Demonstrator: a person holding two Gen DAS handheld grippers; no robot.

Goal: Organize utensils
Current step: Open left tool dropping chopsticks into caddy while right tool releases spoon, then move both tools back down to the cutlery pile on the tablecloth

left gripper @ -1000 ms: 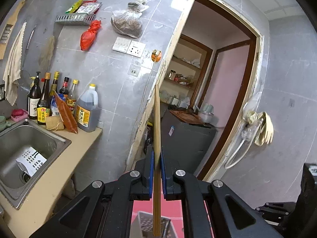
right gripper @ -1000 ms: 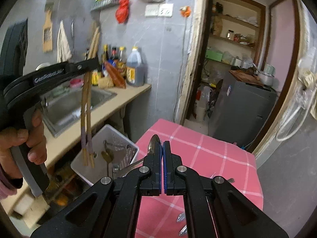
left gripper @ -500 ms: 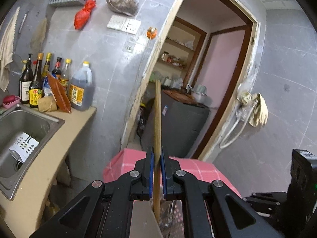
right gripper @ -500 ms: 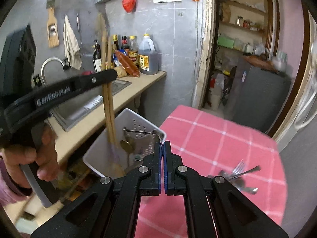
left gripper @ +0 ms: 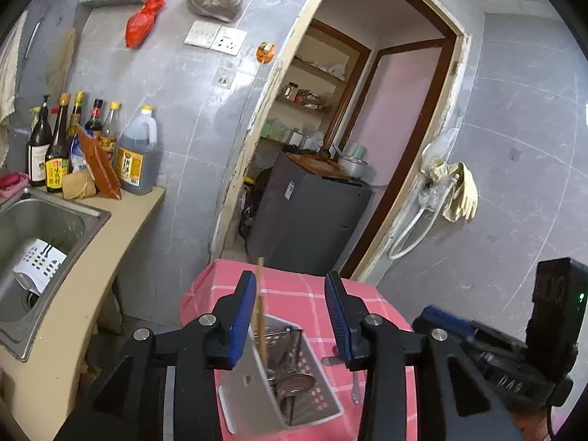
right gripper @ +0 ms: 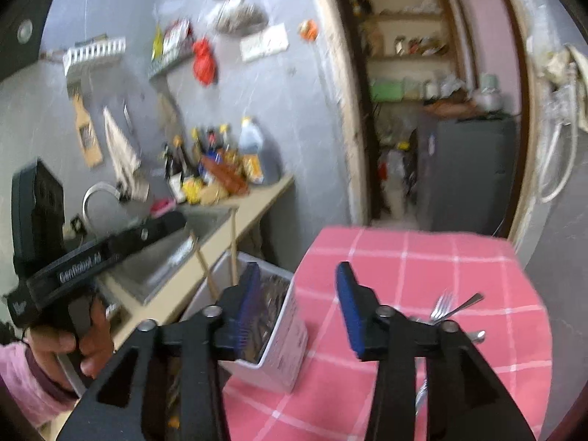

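The left tongs (left gripper: 290, 312) are spread wide, with nothing clamped between the blue pads (left gripper: 242, 305). A pair of wooden chopsticks (left gripper: 259, 308) stands just inside the left pad, its lower end down in the white holder (left gripper: 257, 400) that sits directly below and ahead of the jaws. Whether the chopsticks touch the pad cannot be told. Spoons and other metal pieces are seen in the bottom of the holder.

The right tongs (right gripper: 297, 305) are likewise spread wide and empty. The holder (right gripper: 290, 334) lies below the left jaw in that view; the remaining cutlery, a fork (right gripper: 441, 305) and several spoon handles, lies on the pink checked tablecloth (right gripper: 404, 257) just to the right of the right jaw.

Handling notes, given as judgement:
- The fork and spoons are stiff, thin and light. Polished metal is likely to slip between smooth pads.
- The handle should be taken near its middle, across the narrow width, so that the piece does not swing when lifted.
- The pieces lie overlapped; one handle that stands clear of the pile should be chosen, or neighbours may be dragged.
- A flat handle on soft cloth leaves little clearance. The pads should be lowered on either side of it and closed firmly.
- The holder is light plastic and may tip if struck on its rim.
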